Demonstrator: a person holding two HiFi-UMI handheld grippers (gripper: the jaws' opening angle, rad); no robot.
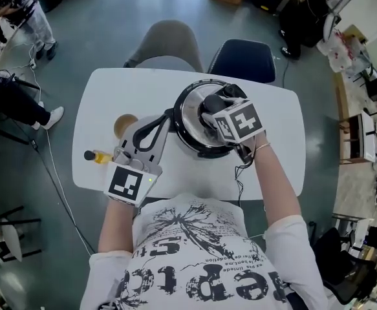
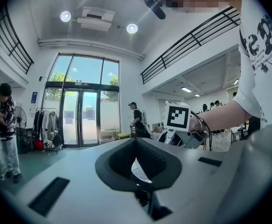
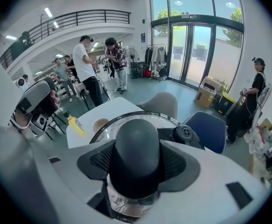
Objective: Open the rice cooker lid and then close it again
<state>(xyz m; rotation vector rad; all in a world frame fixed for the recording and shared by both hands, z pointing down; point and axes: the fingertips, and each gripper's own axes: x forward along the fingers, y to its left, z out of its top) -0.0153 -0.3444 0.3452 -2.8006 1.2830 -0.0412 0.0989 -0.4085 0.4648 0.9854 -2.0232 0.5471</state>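
Rice cooker (image 1: 204, 124), centre of white table (image 1: 110, 89), lid seated: right gripper (image 1: 215, 103) clenched on the black lid knob (image 3: 136, 148) from the near side, seemingly to lift it; left gripper (image 1: 167, 117), pinched together and empty, parked just left.

Daylight floods in through the tall glass doors (image 2: 82, 118) far beyond the left gripper's fingers (image 2: 161, 164), helped by round ceiling lamps (image 2: 66, 16) high above them; the whole scene is bright and evenly lit; shadows on the white bench (image 1: 97, 108) are soft and faint; the steel lid (image 3: 103, 127) around the right gripper's fingers (image 3: 182, 164) carries streaky reflections, while the dark lid knob (image 3: 136, 148) clamped between them looks matt; both gripper views bulge strongly, with black corners; finger surfaces nearest each lens are soft; the head view is sharp.
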